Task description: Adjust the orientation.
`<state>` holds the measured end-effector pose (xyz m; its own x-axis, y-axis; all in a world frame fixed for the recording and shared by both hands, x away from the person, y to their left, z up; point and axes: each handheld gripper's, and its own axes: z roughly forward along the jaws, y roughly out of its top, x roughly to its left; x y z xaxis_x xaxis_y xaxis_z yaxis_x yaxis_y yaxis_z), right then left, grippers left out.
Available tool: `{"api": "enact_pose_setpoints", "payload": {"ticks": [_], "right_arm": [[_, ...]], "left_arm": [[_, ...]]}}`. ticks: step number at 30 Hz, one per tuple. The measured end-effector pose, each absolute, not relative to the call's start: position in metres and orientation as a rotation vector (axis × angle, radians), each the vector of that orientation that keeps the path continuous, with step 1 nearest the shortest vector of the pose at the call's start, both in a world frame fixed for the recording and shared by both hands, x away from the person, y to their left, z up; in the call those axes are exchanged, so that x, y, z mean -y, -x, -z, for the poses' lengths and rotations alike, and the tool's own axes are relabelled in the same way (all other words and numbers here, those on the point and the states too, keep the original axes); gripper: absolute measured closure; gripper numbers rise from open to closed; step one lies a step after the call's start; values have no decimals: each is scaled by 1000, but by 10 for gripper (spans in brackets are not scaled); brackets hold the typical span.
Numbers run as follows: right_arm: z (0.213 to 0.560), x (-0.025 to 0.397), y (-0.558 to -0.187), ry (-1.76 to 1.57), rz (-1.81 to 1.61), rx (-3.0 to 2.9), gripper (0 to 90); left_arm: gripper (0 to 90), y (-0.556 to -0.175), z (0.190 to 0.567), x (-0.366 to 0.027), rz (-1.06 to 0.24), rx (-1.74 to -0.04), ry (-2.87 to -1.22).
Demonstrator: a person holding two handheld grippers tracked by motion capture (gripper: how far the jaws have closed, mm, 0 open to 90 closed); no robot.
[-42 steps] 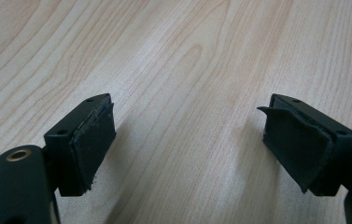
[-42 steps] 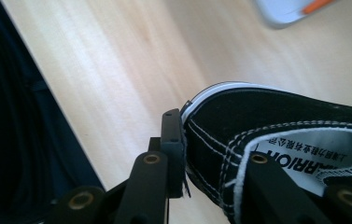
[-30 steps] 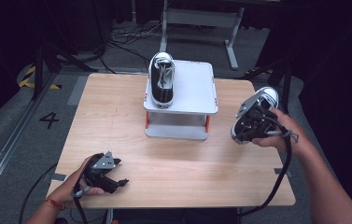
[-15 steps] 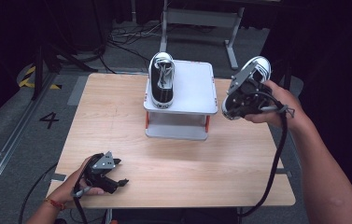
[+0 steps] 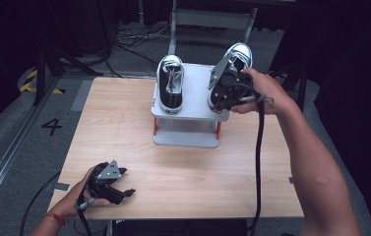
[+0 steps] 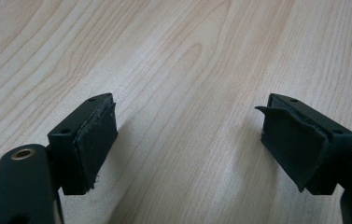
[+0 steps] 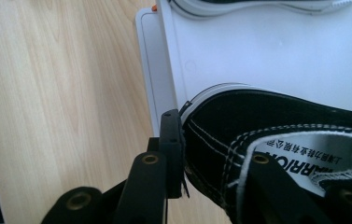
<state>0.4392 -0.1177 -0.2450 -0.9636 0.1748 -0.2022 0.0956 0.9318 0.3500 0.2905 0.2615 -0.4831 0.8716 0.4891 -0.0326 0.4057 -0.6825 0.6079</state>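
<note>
Black sneaker [image 5: 233, 73] clamped in right gripper [image 5: 227, 91], held over right side of white stand [image 5: 195, 110], beside second sneaker [image 5: 170, 88]. Left gripper [image 5: 116, 189] jaws apart, resting on wooden desk [image 5: 124, 132].

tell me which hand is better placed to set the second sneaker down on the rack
Right: its tongs already grip the black canvas sneaker over the white two-tier rack. The left tongs sit open, far off.

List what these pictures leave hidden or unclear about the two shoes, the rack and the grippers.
- Held shoe: in the high view the right gripper and hand cover its heel; whether it touches the white rack is unclear.
- Right gripper view: its toe is cut off by the edge.
- Other shoe: print too small to read.
- Left gripper: the hand covers its rear.
</note>
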Motion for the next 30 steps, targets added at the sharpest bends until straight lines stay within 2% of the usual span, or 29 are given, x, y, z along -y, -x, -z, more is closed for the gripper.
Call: {"api": "enact_pose_setpoints", "payload": {"ticks": [13, 20, 30], "right_arm": [[266, 82, -470, 19, -417, -2974, 766], [281, 73, -478, 25, -331, -2999, 738], [280, 73, -483, 0, -299, -2992, 693]], "left_arm": [[197, -289, 483, -263, -180, -651, -2407], [198, -289, 483, -263, -179, -648, -2406], [200, -289, 483, -263, -182, -644, -2406]]}}
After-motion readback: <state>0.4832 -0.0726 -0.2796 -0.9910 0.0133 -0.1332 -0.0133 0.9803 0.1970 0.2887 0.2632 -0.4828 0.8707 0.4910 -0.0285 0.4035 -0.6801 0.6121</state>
